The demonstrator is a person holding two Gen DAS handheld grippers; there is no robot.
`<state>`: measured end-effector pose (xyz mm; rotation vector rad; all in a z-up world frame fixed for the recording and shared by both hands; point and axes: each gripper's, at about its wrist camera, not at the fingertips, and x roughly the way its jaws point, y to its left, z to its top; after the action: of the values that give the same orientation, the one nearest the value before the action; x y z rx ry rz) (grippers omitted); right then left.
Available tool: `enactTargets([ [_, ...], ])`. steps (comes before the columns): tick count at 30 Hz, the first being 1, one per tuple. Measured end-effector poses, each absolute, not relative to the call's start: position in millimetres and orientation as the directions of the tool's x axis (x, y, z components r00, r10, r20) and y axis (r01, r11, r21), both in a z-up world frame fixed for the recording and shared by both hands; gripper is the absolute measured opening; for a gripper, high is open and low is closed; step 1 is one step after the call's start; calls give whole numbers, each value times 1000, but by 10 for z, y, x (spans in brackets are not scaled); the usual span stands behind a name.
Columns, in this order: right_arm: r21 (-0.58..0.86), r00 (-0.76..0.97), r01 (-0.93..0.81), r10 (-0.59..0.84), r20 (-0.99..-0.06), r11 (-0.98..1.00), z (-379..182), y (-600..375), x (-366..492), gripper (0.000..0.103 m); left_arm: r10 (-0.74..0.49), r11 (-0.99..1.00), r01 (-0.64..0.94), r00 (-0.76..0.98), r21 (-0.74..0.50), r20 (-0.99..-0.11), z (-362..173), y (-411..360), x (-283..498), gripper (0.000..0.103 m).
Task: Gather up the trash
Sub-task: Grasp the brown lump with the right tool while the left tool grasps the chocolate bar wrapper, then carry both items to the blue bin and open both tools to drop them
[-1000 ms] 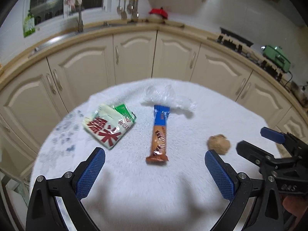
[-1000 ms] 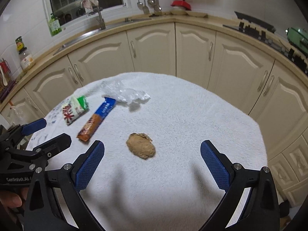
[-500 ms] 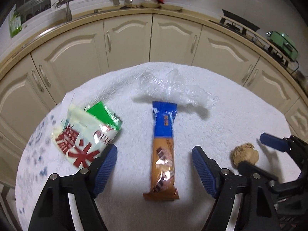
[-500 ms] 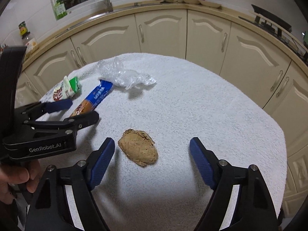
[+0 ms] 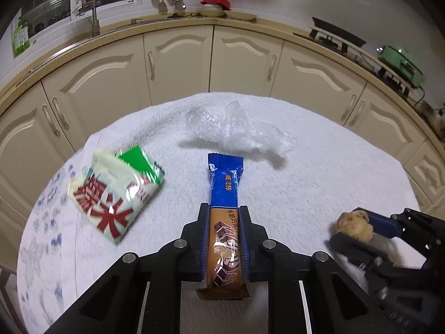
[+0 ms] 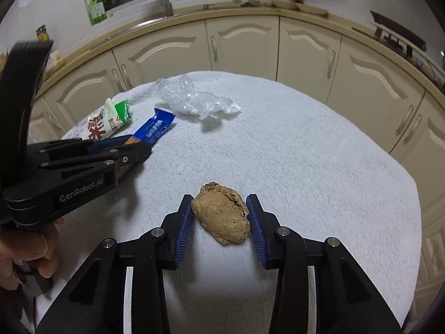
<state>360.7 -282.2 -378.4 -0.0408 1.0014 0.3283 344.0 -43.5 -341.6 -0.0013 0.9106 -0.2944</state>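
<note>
The long blue-and-brown foil chocolate-bar wrapper lies lengthwise near the front of the round white towelling-covered table, its blue end pointing toward the crumpled clear plastic film just beyond it; the left gripper has its jaws drawn in against the wrapper's brown half, both blue pads touching its long edges, so it looks gripped though not lifted. By my reckoning the wrapper is light, thin and slick; pinched across its width it may buckle or slide, so a hold near the middle, as here, seems sound. Right of the wrapper sits the crumpled brown paper ball; the right gripper brackets it with jaws narrowed to about its width, the left pad touching, the right pad at its edge or barely apart; I judge it soft and nearly weightless, likely to crush a little rather than slip, and best taken across its widest part. Left of the wrapper, apart from it, lies the green-and-white printed snack packet with red characters.

Against half a second ago, both pairs of jaws have narrowed from wide open, with clear gaps either side of their targets, to contact or near it; both grippers have also advanced over their pieces; the packet and film lie as they did.
</note>
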Motion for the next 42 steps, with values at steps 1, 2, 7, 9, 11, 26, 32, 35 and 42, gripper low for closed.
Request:
enactTargets([
  [1,125,496,-277,253,-831,953,-3766,-2874,3567,39,-258,959,252,573,-132,-778,-3422,-433,3418,15],
  [2,136,497,-268,258,-829,954,-3746,-2915,3529,39,-264,958,252,570,-140,-778,-3406,-428,3381,15],
  [7,163,515,-240,268,-814,957,-3612,-3087,3321,39,-283,954,252,579,-163,-765,-3296,-420,3161,15],
  [9,161,528,-233,263,-808,959,-3542,-3133,3230,39,-290,952,257,590,-165,-753,-3198,-402,2922,15],
  [11,168,541,-227,268,-798,959,-3460,-3186,3140,39,-299,950,262,607,-170,-737,-3087,-405,2706,15],
  [26,199,674,-179,268,-688,963,-2636,-3640,2273,39,-404,909,379,705,-172,-582,-2385,-449,1196,15],
  [32,203,741,-153,248,-624,967,-2241,-3911,1902,39,-452,883,440,709,-162,-542,-2178,-545,744,15],
  [35,193,769,-121,215,-603,974,-2121,-4086,1761,39,-474,870,469,703,-155,-530,-2125,-678,617,15],
  [42,193,801,2,114,-588,981,-2035,-4661,1463,39,-541,820,553,662,-149,-519,-2072,-1017,454,15],
])
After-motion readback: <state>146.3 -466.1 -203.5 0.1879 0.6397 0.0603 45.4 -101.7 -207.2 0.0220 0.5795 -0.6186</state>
